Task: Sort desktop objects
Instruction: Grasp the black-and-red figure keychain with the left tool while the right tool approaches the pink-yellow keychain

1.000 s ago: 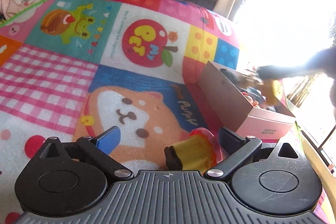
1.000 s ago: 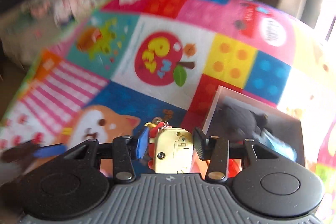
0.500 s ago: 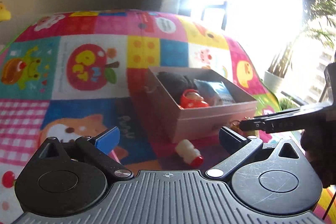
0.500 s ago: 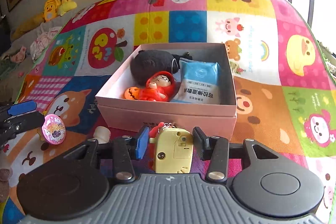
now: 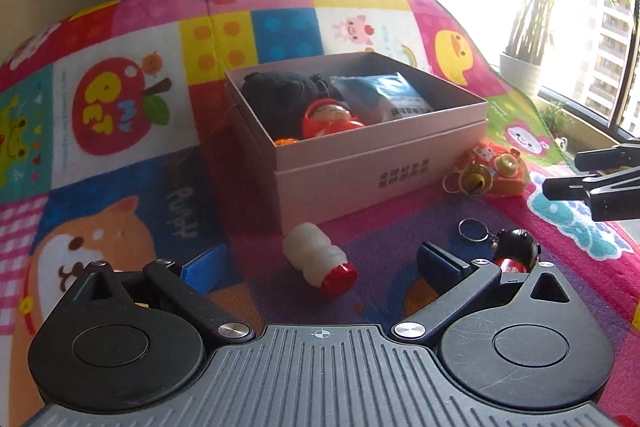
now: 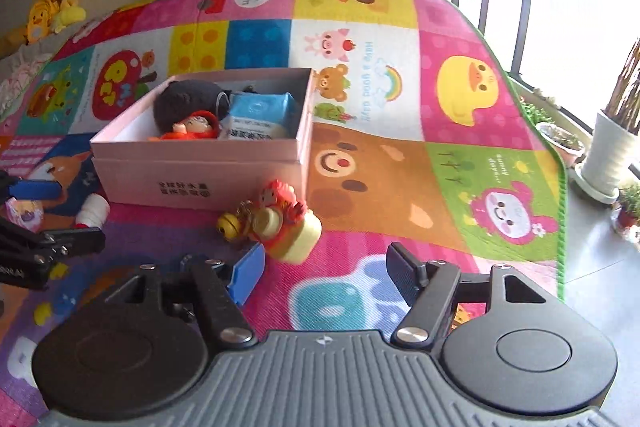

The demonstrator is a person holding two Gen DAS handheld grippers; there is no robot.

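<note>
Left wrist view first: the left gripper (image 5: 320,261) has its fingers spread wide with nothing held — a white figurine with a red base (image 5: 320,261) lies on its side on the play mat (image 5: 120,99) between them, lower centre of the frame. Just above it sits the open pink box (image 5: 360,155), holding a black plush (image 5: 280,95), a red doll (image 5: 330,117) and a blue packet (image 5: 388,95). A yellow keychain toy (image 5: 496,173) rests on the mat right of the box, and a black-haired doll keychain (image 5: 514,251) lies lower right, beside the right-hand finger. The right gripper's fingers (image 5: 592,179) poke in at the right edge. Right wrist view: the right gripper (image 6: 324,269) is opening, its fingers apart and gripping nothing — the yellow keychain toy (image 6: 280,223) lies on the mat just above the blue finger pad, in front of the pink box (image 6: 200,175) at centre left. At the left edge the left gripper (image 6: 36,219) shows, with the white figurine (image 6: 92,209) beside it.
</note>
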